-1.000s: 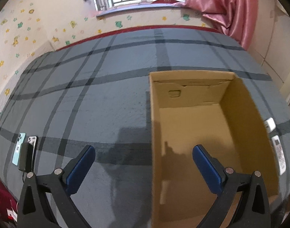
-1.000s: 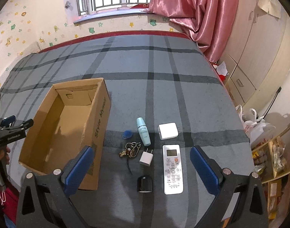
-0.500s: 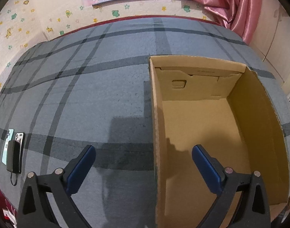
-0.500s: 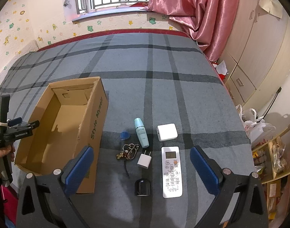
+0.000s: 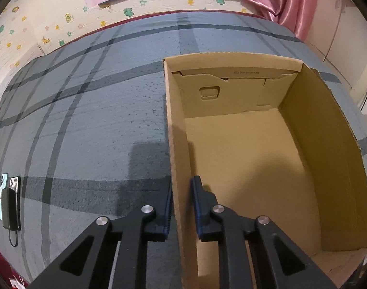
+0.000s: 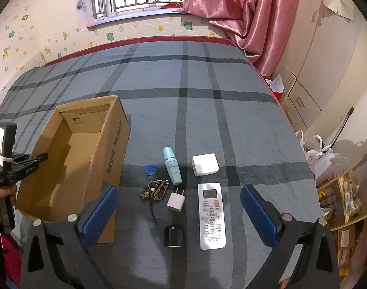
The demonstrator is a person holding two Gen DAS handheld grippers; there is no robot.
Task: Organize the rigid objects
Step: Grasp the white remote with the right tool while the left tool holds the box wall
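Left gripper [image 5: 181, 192] is clamped on the near-left wall of the open brown cardboard box [image 5: 303, 110] on the grey plaid bed [image 5: 87, 120]. Right gripper [image 6: 178, 200] hangs open over white remote [image 6: 211, 214], keys [image 6: 155, 190], white chargers etc., just right of box.

One box [image 6: 70, 159], two chargers [image 6: 205, 164], one remote [image 6: 211, 215].

Your left wrist view: close, looking steeply down along left gripper [image 5: 181, 204] at cardboard box [image 5: 255, 159] left wall, bed [image 5: 87, 120] beyond, window wall at top. Your right wrist view: higher, farther back, facing same window wall. Shared by both: cardboard box [image 6: 63, 159], plaid bed [image 6: 207, 110]. Right view also catches left gripper [image 6: 45, 156] from side.
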